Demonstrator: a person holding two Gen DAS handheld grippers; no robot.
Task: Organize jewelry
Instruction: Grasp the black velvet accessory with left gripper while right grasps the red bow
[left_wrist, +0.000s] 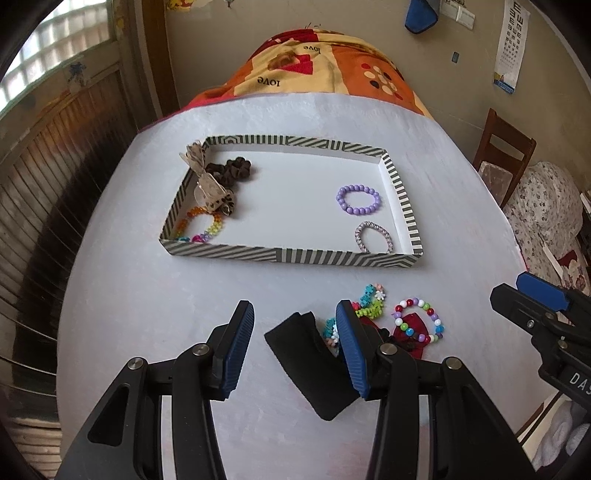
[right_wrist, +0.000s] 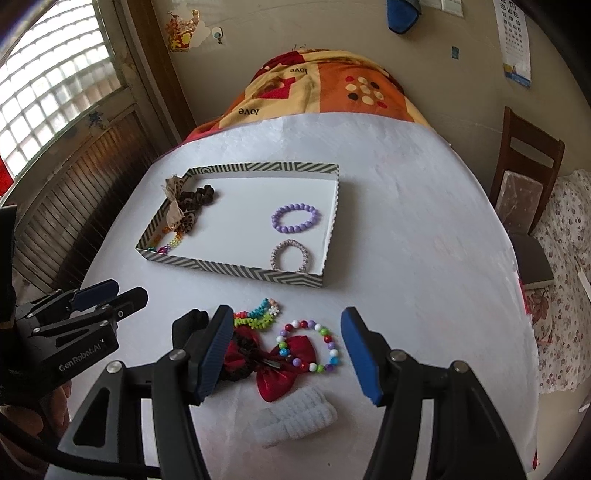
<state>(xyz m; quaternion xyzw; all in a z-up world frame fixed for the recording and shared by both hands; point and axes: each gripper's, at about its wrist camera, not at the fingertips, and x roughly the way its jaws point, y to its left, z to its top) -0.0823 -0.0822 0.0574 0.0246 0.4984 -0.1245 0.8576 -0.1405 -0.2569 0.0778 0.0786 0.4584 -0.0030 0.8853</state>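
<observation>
I see the tray (right_wrist: 236, 275) behind the loose bracelets (right_wrist: 314, 347) and bow (right_wrist: 280, 365); two bracelets (right_wrist: 295, 218) lie in its right half.

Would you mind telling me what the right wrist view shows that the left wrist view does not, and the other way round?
Only the right wrist view shows the white knitted band and the whole red bow, lying nearest the camera on the table.

Only the left wrist view shows the whole black cloth piece, lying between the open left gripper fingers.

Both show the striped tray holding the purple bead bracelet and the brown scrunchie, and both show the multicoloured bead bracelet out on the table. The right gripper is open too.
</observation>
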